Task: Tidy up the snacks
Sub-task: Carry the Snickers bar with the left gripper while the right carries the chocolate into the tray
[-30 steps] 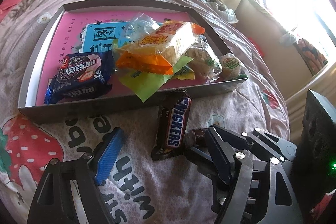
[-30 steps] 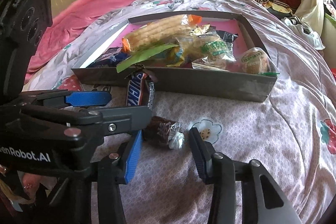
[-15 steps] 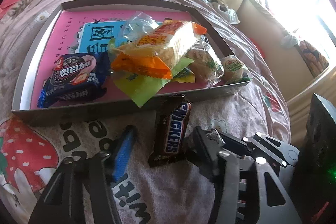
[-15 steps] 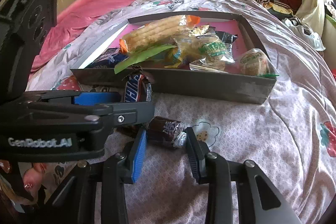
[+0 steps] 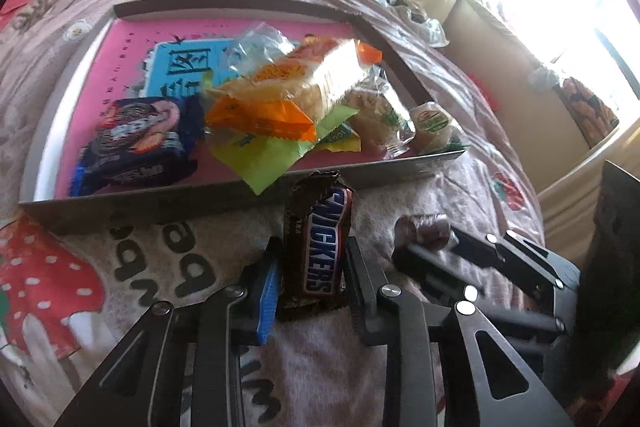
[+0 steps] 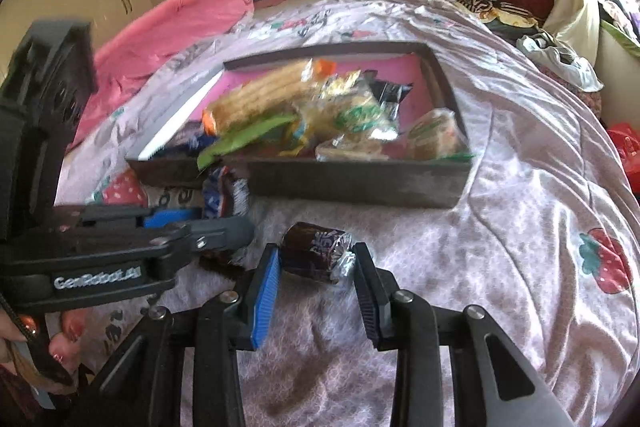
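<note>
On the bed's flowered quilt (image 5: 460, 187) the left tongs (image 5: 310, 267) have just been closing and now pinch a Snickers bar (image 5: 318, 247) by its sides – the bar lies just in front of the near wall of the shallow tray (image 5: 160, 205), which holds a dark biscuit pack (image 5: 136, 143) and an orange-ended cracker pack (image 5: 296, 91). Further right, the right tongs (image 6: 316, 267), drawn narrow, grip a small brown foil-ended sweet (image 6: 316, 251) – near the tray's front wall, beside the bar.
</note>
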Demonstrator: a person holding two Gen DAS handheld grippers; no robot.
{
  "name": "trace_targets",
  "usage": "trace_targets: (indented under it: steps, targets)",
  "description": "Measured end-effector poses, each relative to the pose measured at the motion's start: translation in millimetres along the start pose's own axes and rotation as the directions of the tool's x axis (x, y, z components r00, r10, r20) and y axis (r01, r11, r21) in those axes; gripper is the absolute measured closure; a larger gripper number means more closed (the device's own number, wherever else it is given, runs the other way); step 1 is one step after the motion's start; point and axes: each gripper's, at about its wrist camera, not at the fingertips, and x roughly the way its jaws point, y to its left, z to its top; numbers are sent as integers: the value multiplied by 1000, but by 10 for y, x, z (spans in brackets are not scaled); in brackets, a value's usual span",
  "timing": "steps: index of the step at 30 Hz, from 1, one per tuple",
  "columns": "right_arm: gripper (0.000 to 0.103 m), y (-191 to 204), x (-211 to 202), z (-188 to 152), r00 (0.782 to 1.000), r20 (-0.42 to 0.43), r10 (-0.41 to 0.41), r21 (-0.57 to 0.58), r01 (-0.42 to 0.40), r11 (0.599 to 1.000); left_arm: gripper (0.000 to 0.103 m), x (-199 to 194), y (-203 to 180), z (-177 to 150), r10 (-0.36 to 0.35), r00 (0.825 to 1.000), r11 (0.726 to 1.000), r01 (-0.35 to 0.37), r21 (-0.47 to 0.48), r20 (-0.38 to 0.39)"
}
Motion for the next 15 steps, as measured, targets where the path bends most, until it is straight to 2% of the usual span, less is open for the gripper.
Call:
trace_targets:
  steps: [6,11,15]
  targets:
    - [66,-53,-113,94,998,58,17,23,-19,1000,73,-380,141,0,4,998,1000,-2,-25,65]
    - [66,-117,-171,200,995,103,16,42,-20,999,73,-665,390,109,50,990,996,-39,-83,135]
    - [66,-179,-168,287,993,118,8,56,-15,998,73,-712,544,210,88,984,990,-70,-120,152]
